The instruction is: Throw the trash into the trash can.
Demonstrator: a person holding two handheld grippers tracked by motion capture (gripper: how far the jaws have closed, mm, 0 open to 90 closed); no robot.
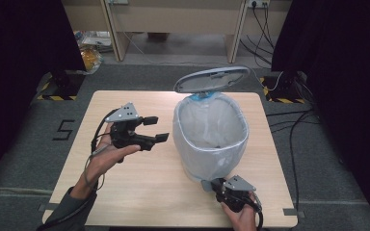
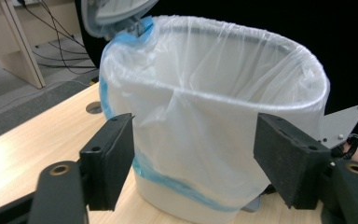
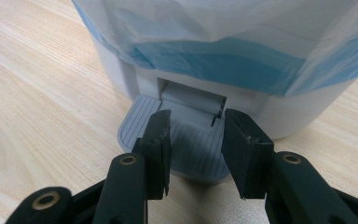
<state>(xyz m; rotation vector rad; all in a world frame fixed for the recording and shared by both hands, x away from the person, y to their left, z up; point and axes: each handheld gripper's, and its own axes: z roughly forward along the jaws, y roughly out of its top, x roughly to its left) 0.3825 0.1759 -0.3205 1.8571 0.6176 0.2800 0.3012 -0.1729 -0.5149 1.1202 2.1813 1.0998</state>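
pedal bin [image 1: 211,139] sits mid table [image 1: 139,192], lid [image 1: 212,79] up, probably because the right hand-held gripper [image 3: 193,140] is pushing the foot pedal [image 3: 177,149], jaws near together with nothing between. left hand-held gripper [image 1: 155,129] hovers beside the liner bag [image 2: 214,93], jaws apart, empty.

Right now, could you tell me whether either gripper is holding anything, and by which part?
Nothing is held: the left gripper is open beside the bin; the right gripper presses on its pedal.
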